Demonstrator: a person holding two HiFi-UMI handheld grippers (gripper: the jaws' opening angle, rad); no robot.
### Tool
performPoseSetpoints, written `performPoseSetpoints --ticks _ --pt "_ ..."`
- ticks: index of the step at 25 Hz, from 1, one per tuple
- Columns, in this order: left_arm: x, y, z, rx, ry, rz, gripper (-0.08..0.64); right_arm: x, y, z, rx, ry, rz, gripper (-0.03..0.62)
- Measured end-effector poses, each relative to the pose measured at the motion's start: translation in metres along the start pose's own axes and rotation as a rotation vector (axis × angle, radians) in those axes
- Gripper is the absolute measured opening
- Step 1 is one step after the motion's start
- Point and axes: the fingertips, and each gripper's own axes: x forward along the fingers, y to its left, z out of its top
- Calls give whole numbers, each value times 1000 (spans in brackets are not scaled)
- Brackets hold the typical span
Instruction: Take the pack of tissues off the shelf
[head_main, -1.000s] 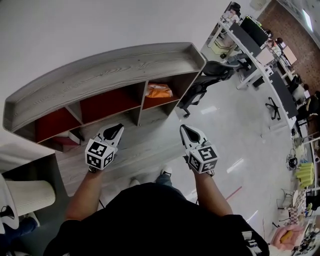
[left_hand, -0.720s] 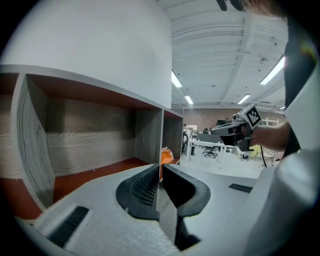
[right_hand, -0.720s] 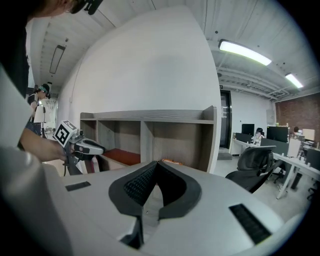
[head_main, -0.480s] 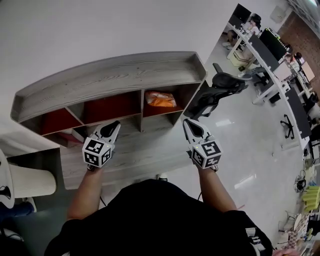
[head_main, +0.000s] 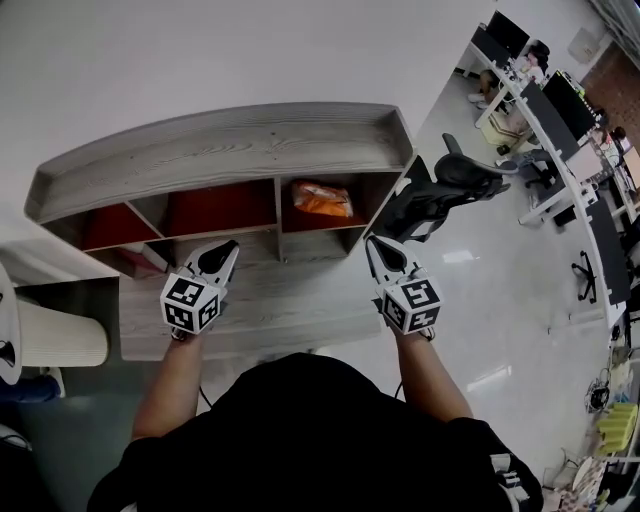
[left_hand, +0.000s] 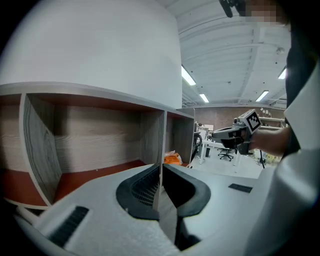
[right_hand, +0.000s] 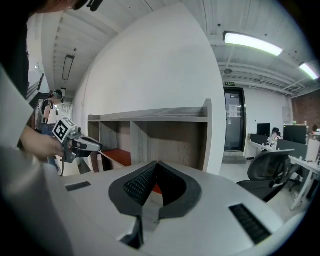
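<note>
The pack of tissues (head_main: 322, 198) lies on the floor of the right-hand compartment (head_main: 345, 222) of the shelf (head_main: 250, 140), not yet touched. It is a crinkled orange film wrapper, soft and slightly puffed. Its long axis seems to run left to right across the opening, though it shows too small to be sure.

The right gripper (head_main: 376, 245) is the nearer tool. It hangs just in front of that compartment's right edge, so the pack sits ahead of it and a little to its left. The left gripper (head_main: 224, 248) points at the middle compartment, with the pack well off to its right.

Both tools are closed and empty. In each gripper view the ribbed black pads meet at the tips, with nothing between them. The right jaws would have to open before going in.

The shelf is a low unit of pale grey wood-grain board with a raised lip round its top. Thin upright dividers split it into three bays with dull red floors. It stands against a plain white wall. A black mesh office chair (head_main: 440, 190) stands just past the shelf's right end.
</note>
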Motion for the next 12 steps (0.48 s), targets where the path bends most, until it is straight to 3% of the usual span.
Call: performPoseSetpoints --ticks 12 --pt "-8 6 -5 -25 -5 52 32 24 -4 -3 -29 36 36 9"
